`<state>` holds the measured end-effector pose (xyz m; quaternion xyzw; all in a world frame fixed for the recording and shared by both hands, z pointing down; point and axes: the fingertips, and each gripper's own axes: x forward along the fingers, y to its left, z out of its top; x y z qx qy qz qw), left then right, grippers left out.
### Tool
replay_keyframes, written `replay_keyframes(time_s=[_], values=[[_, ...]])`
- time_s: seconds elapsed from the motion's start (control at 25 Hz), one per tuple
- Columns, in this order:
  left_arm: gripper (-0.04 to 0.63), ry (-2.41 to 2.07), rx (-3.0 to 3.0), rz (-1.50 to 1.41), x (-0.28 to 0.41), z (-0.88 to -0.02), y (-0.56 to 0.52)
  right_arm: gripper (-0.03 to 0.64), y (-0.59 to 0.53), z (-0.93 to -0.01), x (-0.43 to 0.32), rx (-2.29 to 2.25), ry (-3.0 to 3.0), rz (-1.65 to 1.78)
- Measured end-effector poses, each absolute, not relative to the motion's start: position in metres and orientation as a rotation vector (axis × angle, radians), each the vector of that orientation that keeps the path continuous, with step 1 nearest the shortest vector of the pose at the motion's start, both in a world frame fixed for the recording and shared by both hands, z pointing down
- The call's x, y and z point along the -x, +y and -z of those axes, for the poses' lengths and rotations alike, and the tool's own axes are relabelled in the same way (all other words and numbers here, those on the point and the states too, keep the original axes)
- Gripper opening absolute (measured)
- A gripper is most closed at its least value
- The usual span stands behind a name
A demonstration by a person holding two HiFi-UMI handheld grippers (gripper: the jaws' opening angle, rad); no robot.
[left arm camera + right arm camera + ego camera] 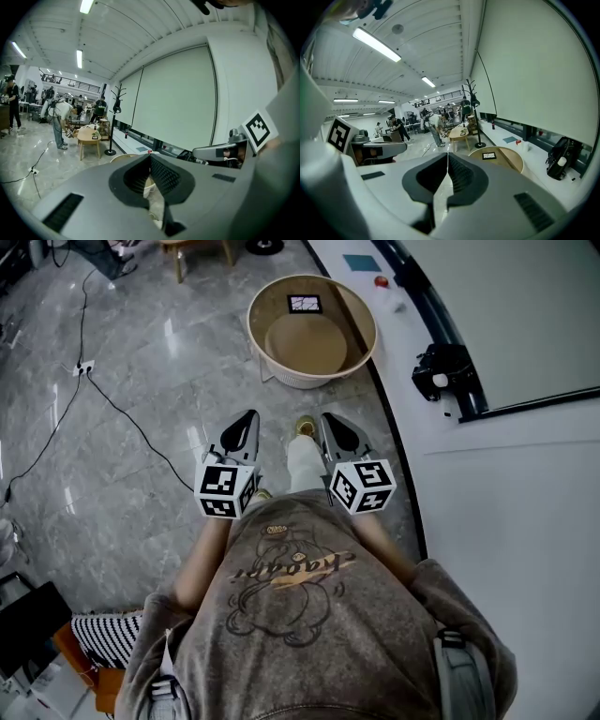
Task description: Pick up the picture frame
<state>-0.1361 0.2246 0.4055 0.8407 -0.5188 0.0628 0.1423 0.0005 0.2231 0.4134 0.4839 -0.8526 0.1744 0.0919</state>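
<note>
A small black picture frame leans inside a round beige tub on the floor ahead of me. The right gripper view shows the frame in the tub at the right of centre. In the left gripper view only the tub's rim shows. My left gripper and right gripper are held side by side at waist height, well short of the tub. Both point forward with jaws shut and nothing between them, as their own views confirm for the left gripper and the right gripper.
A white raised ledge curves along the right, with a black device, a red object and a teal pad on it. A black cable and power strip lie on the grey floor at left. A wooden table, coat stand and people stand farther off.
</note>
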Motion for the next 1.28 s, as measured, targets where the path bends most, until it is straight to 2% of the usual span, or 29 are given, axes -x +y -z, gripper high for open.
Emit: replay_keyframes(time_s=[1.28], values=[[0.018, -1.458, -2.392, -0.245, 0.070, -0.411, -0.048, 0.020, -0.045, -0.437, -0.081, -1.445, -2.489, -0.639]])
